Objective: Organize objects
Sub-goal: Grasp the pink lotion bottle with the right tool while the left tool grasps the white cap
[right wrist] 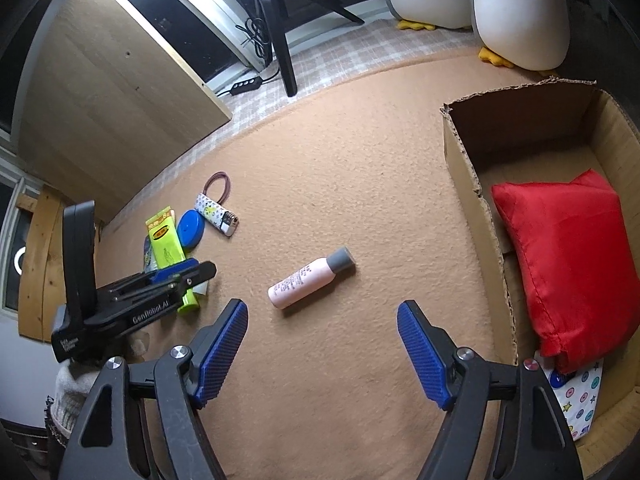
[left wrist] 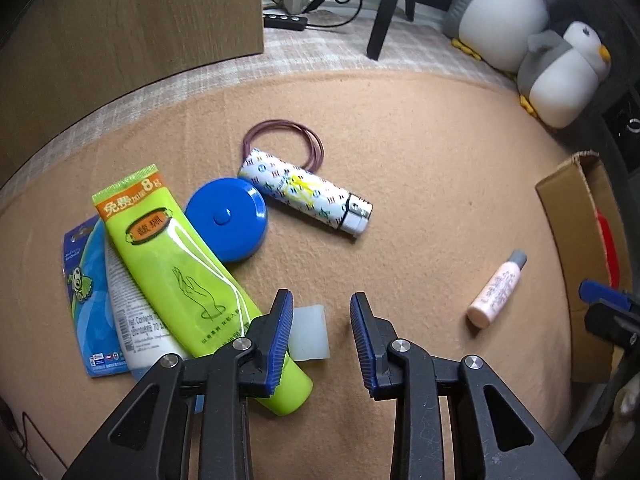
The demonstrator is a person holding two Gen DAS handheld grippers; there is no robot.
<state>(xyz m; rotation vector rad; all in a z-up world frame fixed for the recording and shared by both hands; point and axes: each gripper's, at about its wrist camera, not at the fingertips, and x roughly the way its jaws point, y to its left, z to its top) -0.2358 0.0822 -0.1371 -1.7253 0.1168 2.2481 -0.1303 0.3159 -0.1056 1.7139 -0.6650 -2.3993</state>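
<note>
My left gripper (left wrist: 322, 308) is open and empty, low over a pile on the tan mat: a green tube (left wrist: 180, 268), a blue round tape measure (left wrist: 228, 218), a blue packet (left wrist: 86, 292), a white tube (left wrist: 132, 320) and a translucent white piece (left wrist: 310, 332) between its fingers. A patterned lighter (left wrist: 304, 192) and rubber bands (left wrist: 284, 140) lie beyond. A pink bottle with a grey cap (left wrist: 498, 290) lies to the right. My right gripper (right wrist: 322, 320) is open and empty, just short of the pink bottle (right wrist: 310, 282). The cardboard box (right wrist: 468, 168) stands to the right.
The box holds a red cloth bag (right wrist: 568, 256) and a patterned item (right wrist: 580, 400). Plush penguins (left wrist: 560, 72) sit at the far right edge. A wooden cabinet (left wrist: 132, 36), a tripod leg (right wrist: 280, 52) and a power strip (left wrist: 284, 22) stand beyond the mat.
</note>
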